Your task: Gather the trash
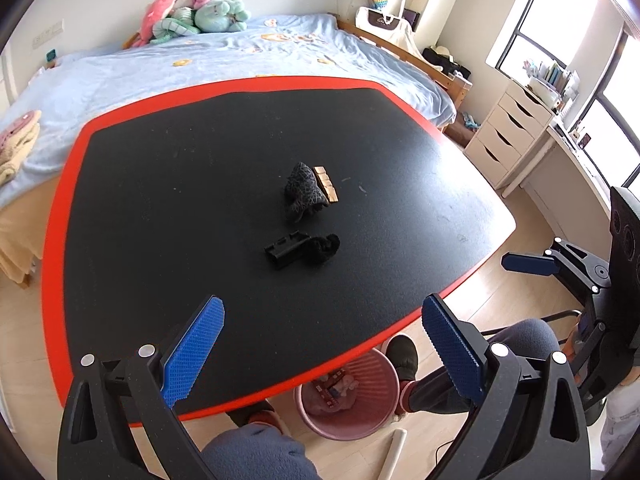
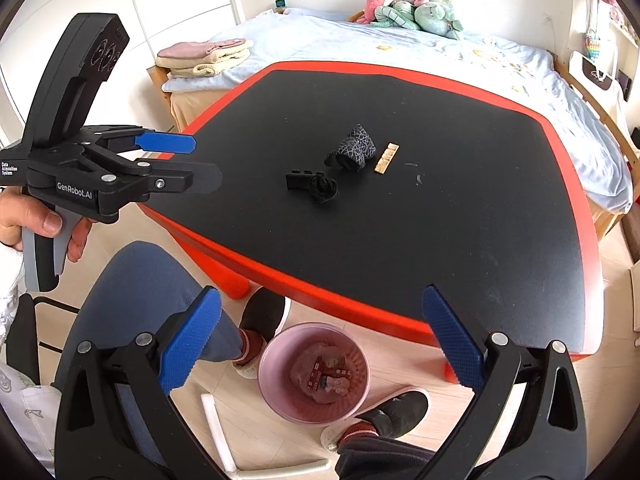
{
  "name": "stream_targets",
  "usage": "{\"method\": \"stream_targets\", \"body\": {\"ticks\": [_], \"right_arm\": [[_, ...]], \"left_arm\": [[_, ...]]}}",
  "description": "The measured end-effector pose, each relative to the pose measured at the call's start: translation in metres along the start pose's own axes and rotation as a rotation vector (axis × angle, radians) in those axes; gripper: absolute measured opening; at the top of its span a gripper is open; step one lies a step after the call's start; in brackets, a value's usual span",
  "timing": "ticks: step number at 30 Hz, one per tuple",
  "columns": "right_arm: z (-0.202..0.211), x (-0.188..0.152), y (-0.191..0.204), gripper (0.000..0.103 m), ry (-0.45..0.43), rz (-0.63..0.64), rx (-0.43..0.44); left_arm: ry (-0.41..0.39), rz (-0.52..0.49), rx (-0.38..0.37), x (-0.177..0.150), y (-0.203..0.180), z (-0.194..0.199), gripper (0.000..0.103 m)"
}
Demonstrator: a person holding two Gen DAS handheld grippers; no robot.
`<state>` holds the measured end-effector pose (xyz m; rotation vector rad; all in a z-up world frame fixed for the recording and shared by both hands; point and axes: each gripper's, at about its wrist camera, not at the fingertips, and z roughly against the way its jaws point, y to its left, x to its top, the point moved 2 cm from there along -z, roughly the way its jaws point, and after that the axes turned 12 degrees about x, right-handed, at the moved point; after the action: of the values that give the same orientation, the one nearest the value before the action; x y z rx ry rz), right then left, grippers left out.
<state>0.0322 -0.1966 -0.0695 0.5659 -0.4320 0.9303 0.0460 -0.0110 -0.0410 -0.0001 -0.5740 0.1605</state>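
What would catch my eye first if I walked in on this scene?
Probably the big black table with its bright red rim, bare except for a small cluster of dark scraps and a tan strip near its middle. Next, the blue-padded left gripper and right gripper, both open and empty, poised over the near edge. On the floor below stands a pink bin already holding some rubbish.

Bench (image 1: 160, 200) black, red rim. Bin (image 2: 280, 400) pink. Sock (image 1: 304, 190) black with pale web lines. Strip (image 1: 327, 184) tan. Gripper pads (image 1: 192, 356) blue, textured. Bed (image 1: 160, 72) pale blue, orange prints.
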Motion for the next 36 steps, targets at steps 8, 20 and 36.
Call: {"method": "stream_targets", "body": {"ticks": [8,20,36], "right_arm": [[-0.033,0.032,-0.014,0.099,-0.01,0.02,0.043],[-0.087,0.053,-0.04,0.084,-0.002,-0.013,0.094],[-0.126,0.06,-0.044,0.032,0.007,-0.027,0.154]], "left_arm": [[0.04,0.046,-0.03,0.041,0.01,-0.037,0.095],[0.133,0.12,-0.064,0.069,0.012,-0.11,0.095],[0.141,0.136,-0.114,0.072,0.011,-0.133,0.039]]}}
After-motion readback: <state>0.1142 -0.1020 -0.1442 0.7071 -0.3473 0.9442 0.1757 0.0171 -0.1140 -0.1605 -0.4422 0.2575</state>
